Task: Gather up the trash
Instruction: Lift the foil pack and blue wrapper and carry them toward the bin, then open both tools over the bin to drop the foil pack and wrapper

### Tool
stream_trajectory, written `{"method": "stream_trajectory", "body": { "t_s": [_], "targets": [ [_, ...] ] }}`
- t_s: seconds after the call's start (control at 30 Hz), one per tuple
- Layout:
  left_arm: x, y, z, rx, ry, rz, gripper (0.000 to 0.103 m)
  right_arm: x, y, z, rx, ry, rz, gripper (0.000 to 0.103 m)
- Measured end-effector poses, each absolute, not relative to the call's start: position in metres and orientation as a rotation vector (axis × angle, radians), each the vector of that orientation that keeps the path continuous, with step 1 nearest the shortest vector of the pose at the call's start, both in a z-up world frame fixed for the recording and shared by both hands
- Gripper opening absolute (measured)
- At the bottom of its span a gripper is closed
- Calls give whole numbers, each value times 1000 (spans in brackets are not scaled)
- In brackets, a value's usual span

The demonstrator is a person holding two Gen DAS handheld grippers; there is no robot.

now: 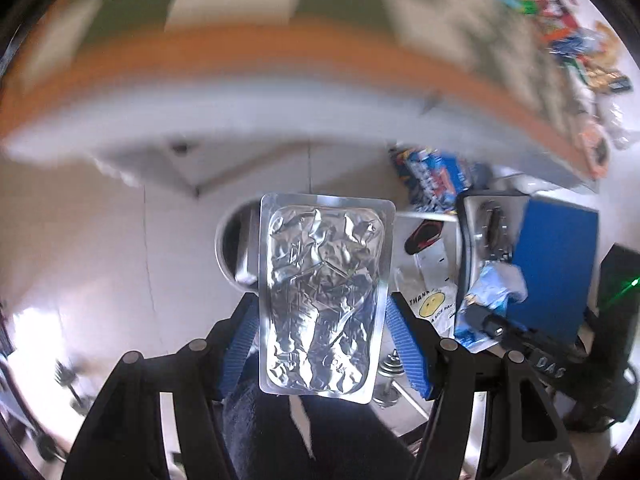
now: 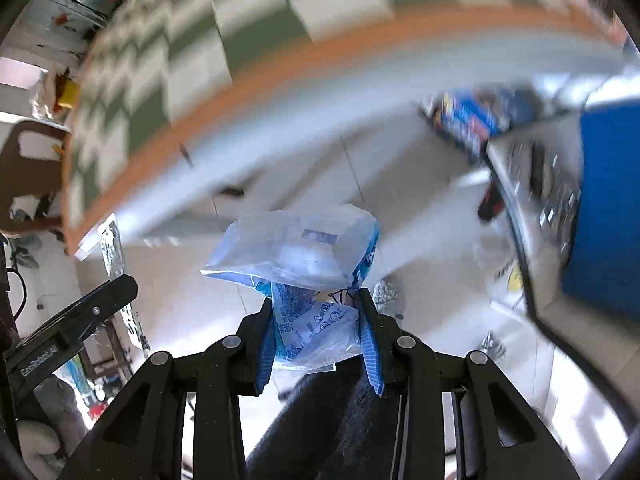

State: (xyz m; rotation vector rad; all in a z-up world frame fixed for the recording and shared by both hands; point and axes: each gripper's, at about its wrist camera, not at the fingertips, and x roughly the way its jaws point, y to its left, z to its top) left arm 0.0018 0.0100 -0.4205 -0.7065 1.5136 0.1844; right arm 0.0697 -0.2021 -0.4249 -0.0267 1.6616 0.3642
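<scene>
Silver foil tray (image 1: pixel 324 296) sits closest to my left camera, pinched at its long edges between my left gripper (image 1: pixel 320 320) and its blue pads. My right gripper (image 2: pixel 318 320) has its jaws clamped on a crumpled blue and white wrapper (image 2: pixel 304 276); its print is too blurred to read. Right of the tray lie a white bag (image 1: pixel 432 300) marked "THANK", a blue box (image 1: pixel 554 272) and a tiled floor (image 1: pixel 120 220), beneath a checkered table (image 1: pixel 240 12) edged in orange
</scene>
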Motion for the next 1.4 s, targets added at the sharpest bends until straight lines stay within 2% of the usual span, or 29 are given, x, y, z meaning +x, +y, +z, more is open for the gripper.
{"method": "stream_trajectory", "body": {
  "t_s": [0.4,0.43,0.5,0.53,0.6,0.63,0.7,0.77,0.83,0.87,1.1,1.4],
  "targets": [
    [30,11,-689,-834,1642,136,65,62,-187,-699,1,1808,395,39],
    [31,12,-707,-791,1661,147,68,65,-184,-713,6,1813,400,39],
    [27,18,-728,-765,1670,159,83,65,-176,-754,7,1837,431,40],
    [22,23,-736,-767,1666,173,86,65,-174,-766,2,1843,437,41],
    [18,28,-745,-779,1660,197,100,63,-169,-795,-6,1863,463,52],
    [15,30,-748,-783,1661,213,102,63,-168,-805,-5,1871,469,55],
    [11,32,-749,-772,1661,244,102,59,-170,-818,0,1872,473,73],
    [6,34,-745,-752,1645,273,102,59,-171,-822,-6,1859,475,85],
    [0,38,-737,-713,1621,314,102,58,-169,-818,-41,1839,458,92],
    [-1,38,-732,-683,1612,335,102,58,-168,-815,-63,1828,446,101],
    [-16,39,-695,-593,1606,404,102,59,-159,-773,-293,1717,374,103],
    [-43,30,-642,-621,1597,428,102,51,-148,-704,-354,1664,400,103]
  ]
}}
